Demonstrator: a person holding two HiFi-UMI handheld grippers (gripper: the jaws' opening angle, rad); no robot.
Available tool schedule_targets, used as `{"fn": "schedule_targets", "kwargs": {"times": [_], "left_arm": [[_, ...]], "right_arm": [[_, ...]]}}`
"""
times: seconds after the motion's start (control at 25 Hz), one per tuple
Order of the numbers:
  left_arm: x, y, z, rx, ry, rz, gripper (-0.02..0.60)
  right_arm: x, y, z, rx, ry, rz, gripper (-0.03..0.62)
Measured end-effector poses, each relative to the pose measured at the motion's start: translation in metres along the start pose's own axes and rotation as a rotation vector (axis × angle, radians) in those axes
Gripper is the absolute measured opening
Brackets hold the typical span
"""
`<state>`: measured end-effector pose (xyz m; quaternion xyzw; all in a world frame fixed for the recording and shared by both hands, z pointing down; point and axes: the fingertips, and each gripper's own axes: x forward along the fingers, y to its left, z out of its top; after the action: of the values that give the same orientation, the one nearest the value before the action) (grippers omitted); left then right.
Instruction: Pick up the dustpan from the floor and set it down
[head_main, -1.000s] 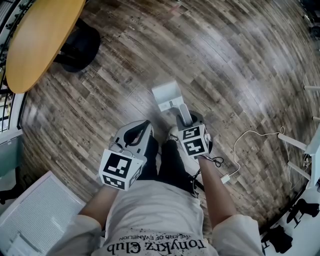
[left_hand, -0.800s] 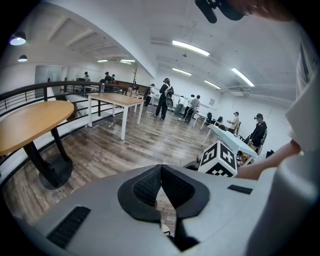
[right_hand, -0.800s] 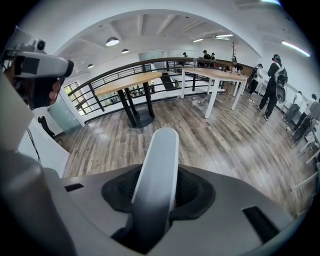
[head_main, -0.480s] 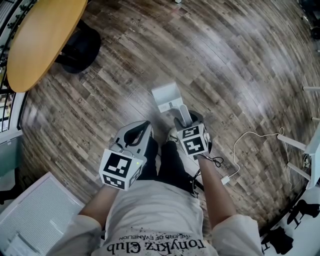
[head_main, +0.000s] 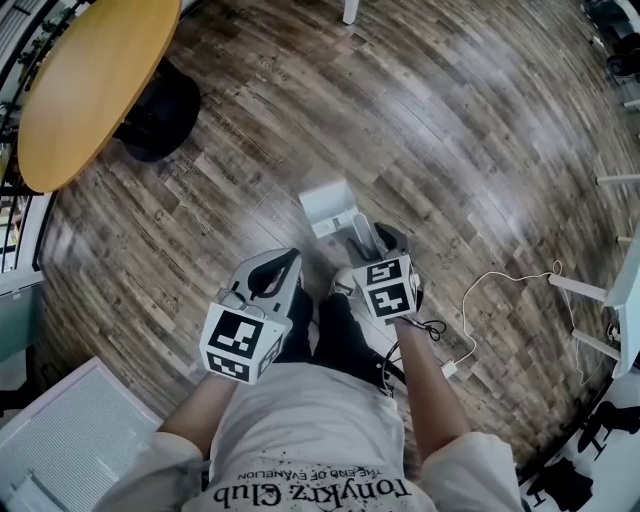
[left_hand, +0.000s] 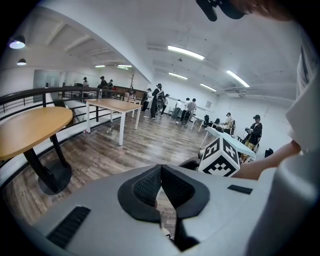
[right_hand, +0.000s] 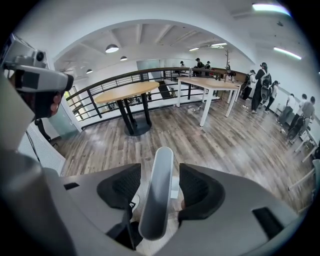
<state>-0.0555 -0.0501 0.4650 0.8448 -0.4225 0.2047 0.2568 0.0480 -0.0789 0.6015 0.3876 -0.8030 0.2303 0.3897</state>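
Dustpan (head_main: 328, 205), white, sits on the wood-plank floor (head_main: 480, 130) at 12 o'clock from the person's shoes, its pan end farthest from the body. Its long pale handle (head_main: 362, 230) slants back toward the right gripper (head_main: 372, 238).

In the right gripper view the handle (right_hand: 159, 195) stands upright between the two black pads. A strip of floor shows on either side of it, so neither pad presses on it, and the jaws are opening.

The left gripper (head_main: 285, 262) hangs at 9 o'clock from the right one, near it but apart from the dustpan. The left gripper view shows its jaws (left_hand: 160, 170) closed tip to tip with nothing between them.

A round table with a yellow top (head_main: 90, 85) on a black base (head_main: 160, 110) stands at 10 o'clock in the head view. A thin white cable (head_main: 490, 290) trails across the planks at 3 o'clock, and a ribbed white panel (head_main: 70, 430) lies at 8 o'clock. Beyond the grippers, people (left_hand: 157, 100) stand among long white tables (left_hand: 112, 107) in a bright hall.
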Motion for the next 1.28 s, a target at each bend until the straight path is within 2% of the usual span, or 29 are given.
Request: {"fn": "schedule_targets", "kwargs": {"times": [0.28,0.48,0.56,0.76,0.88,1.28], "left_arm": [[-0.018,-0.007,0.008,0.023,-0.031,0.001,0.023],[-0.034,-0.014,0.010,0.037,-0.048,-0.001,0.023],[-0.039,-0.017,0.015,0.051,-0.060,-0.002,0.023],[-0.058,-0.027,0.030,0.081,-0.100,-0.001,0.023],[-0.065,-0.032,0.037,0.096,-0.119,-0.003,0.023],[-0.085,-0.045,0.040,0.099,-0.128,0.003,0.023]], "right_arm": [[-0.043,0.012,0.033,0.037,-0.110,-0.013,0.233],[-0.081,0.030,0.058,0.051,-0.199,0.027,0.230],[-0.099,0.034,0.067,0.064,-0.235,0.024,0.202],[-0.140,0.040,0.078,0.026,-0.289,-0.053,0.055],[-0.160,0.043,0.079,0.022,-0.317,-0.075,0.035],[-0.190,0.052,0.066,0.175,-0.344,-0.073,0.025]]}}
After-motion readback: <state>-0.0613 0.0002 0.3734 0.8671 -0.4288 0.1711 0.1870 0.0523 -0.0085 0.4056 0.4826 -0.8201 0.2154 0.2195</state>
